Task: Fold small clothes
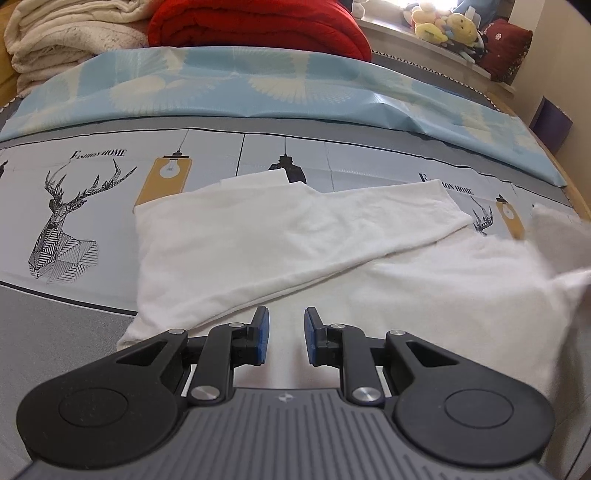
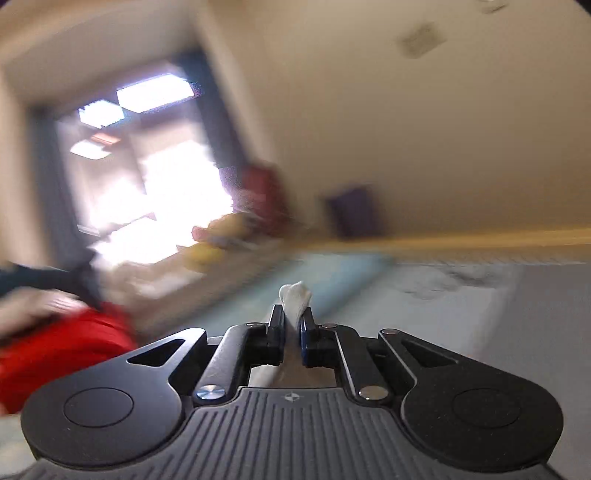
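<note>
White shirt (image 1: pixel 280 236) lying on the bed (image 1: pixel 74 314).
Right gripper (image 2: pixel 291 325) pinching its fabric; left gripper (image 1: pixel 286 325) hovering slightly parted, empty.

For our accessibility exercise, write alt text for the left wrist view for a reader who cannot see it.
A white garment lies partly folded on a bed sheet printed with deer and lamps. The left claw sits over its near edge, jaws slightly apart with nothing between them. Behind lie a red quilt, cream blankets and plush toys.
</note>
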The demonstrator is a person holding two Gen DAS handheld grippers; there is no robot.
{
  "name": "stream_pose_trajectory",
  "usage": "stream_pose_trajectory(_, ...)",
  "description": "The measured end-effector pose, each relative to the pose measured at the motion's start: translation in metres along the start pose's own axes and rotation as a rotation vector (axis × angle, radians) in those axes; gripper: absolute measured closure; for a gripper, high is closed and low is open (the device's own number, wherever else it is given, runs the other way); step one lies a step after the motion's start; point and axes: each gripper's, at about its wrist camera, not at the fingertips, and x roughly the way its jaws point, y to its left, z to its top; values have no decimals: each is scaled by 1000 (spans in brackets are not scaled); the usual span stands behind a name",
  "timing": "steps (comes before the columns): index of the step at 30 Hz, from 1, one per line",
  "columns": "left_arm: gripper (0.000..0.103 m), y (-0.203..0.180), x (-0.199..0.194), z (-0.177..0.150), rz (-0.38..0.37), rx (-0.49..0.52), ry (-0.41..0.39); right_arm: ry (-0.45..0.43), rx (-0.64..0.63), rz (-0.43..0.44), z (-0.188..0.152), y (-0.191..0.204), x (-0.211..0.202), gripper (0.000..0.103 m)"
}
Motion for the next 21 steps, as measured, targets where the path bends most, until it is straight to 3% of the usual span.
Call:
stream_pose_trajectory(3,81,-3,-2,-1,-11,-1,0,407,-42,-246,-44,-21,40,94)
stream_pose_trajectory(4,81,-4,-2,-1,-15,0,0,542,15,-298,-58,-36,51,93)
stream_pose_trajectory(5,80,-5,-2,-2,-19,2,2,615,112,-311,-66,-53,55,89)
stream_pose_trajectory(6,78,-6,-1,-2,-20,5,4,609,165,-313,-66,-61,54,82)
stream_pose_trajectory(10,75,-6,3,-3,-14,5,11,504,112,-272,-39,-60,53,80)
stream_pose_trajectory(13,75,-4,9,-5,-10,-10,22,424,83,-252,-19,-67,68,72)
stream_pose_trajectory(17,75,-7,15,-2,-18,-8,30,543,24,-47,-10,-70,122,61)
stream_pose_trajectory(21,75,-8,19,-1,-11,5,27,663,-114,36,-24,-56,179,59)
